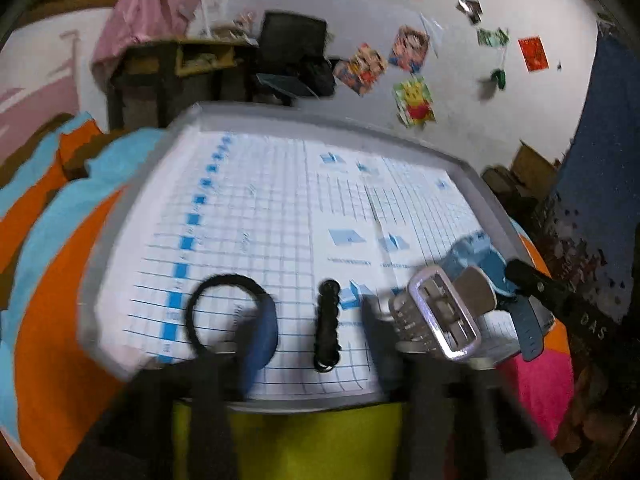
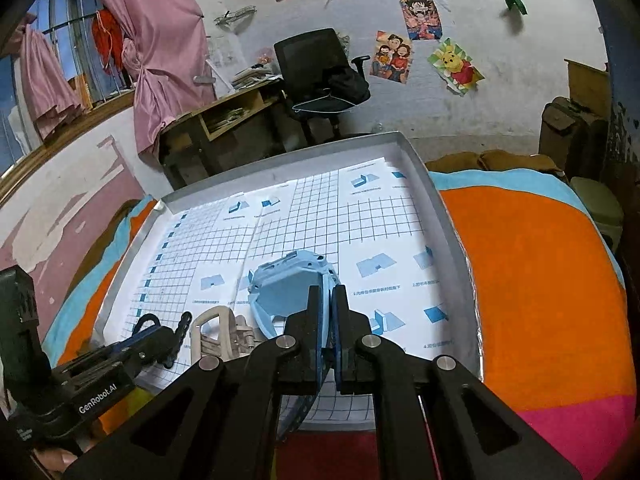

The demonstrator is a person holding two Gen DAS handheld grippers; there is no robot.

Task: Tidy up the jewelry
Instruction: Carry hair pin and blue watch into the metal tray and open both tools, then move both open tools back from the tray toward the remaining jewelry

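A grey tray (image 1: 132, 216) lined with grid paper lies on a bright blanket. On it near the front lie a black hair tie (image 1: 224, 308), a black beaded bracelet (image 1: 328, 324), and a silver metal watch (image 1: 440, 312). My left gripper (image 1: 316, 344) is open, its fingers on either side of the bracelet. My right gripper (image 2: 328, 320) is shut on the strap of a light blue watch (image 2: 288, 288), held just over the tray (image 2: 448, 216). The blue watch also shows in the left wrist view (image 1: 480, 256). The left wrist view is blurred.
The blanket (image 2: 540, 264) of orange, blue and pink surrounds the tray. A wooden desk (image 2: 224, 124) and a black office chair (image 2: 320, 76) stand behind it. Posters hang on the white wall. Brown boxes (image 2: 572, 128) stand at the far right.
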